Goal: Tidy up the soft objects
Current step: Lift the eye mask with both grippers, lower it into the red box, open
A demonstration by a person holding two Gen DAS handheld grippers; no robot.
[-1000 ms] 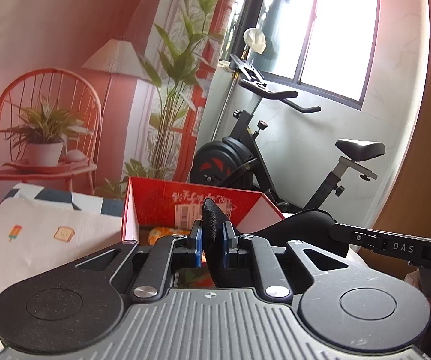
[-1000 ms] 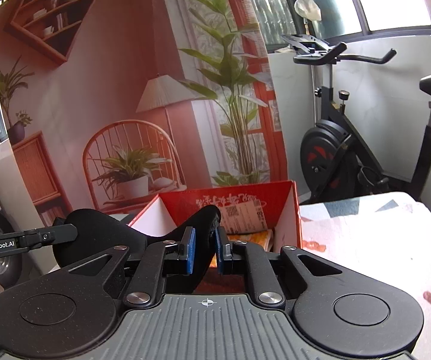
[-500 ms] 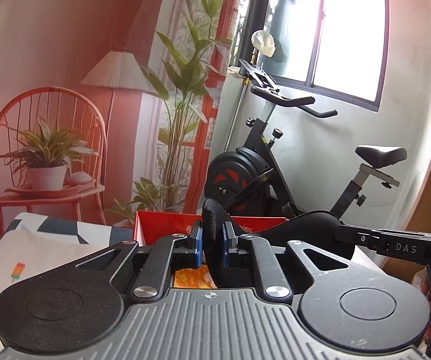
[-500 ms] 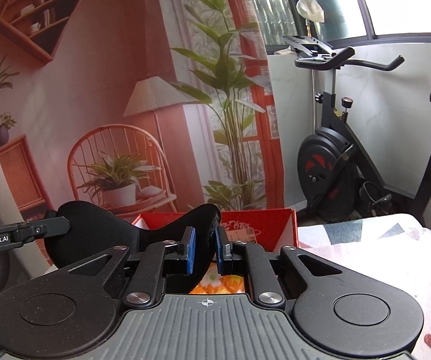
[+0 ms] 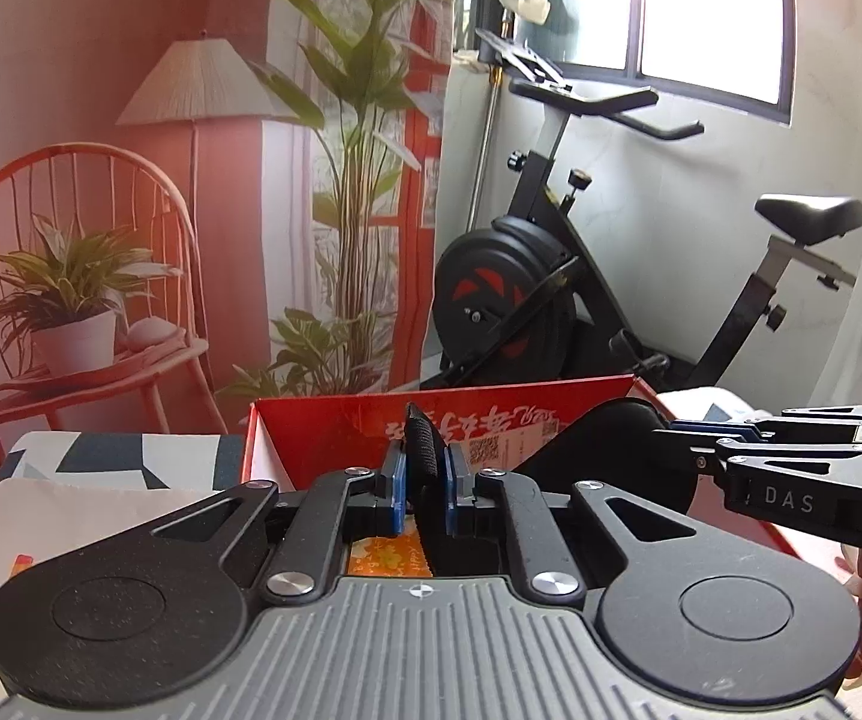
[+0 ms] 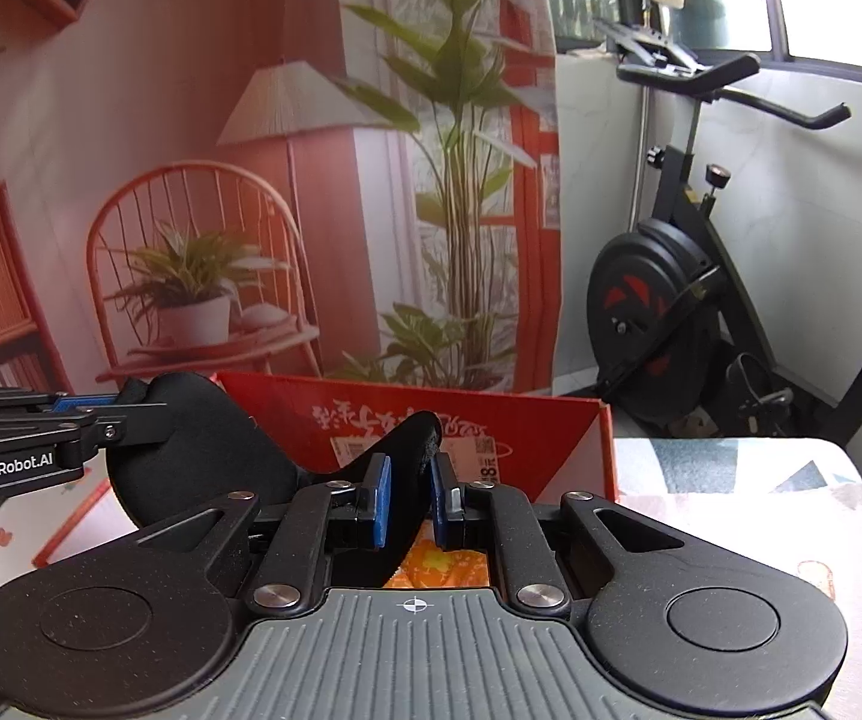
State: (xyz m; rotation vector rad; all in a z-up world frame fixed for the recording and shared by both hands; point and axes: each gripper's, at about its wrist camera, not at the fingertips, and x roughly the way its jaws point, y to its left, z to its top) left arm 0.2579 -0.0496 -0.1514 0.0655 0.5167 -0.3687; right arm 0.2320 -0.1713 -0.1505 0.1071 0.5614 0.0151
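A black soft eye mask hangs between both grippers over an open red cardboard box. My left gripper is shut on one end of the mask. My right gripper is shut on the other end. Each gripper shows in the other's view, the right one from the left wrist and the left one from the right wrist. An orange patterned soft item lies inside the box, under the grippers.
The box stands on a table with a patterned cloth. Behind it hangs a wall backdrop printed with a chair, lamp and plants. A black exercise bike stands at the back right, under a window.
Both grippers have tilted up and moved nearer the box with the mask held between them. The near box wall now fills more of each view and the box floor is mostly hidden.
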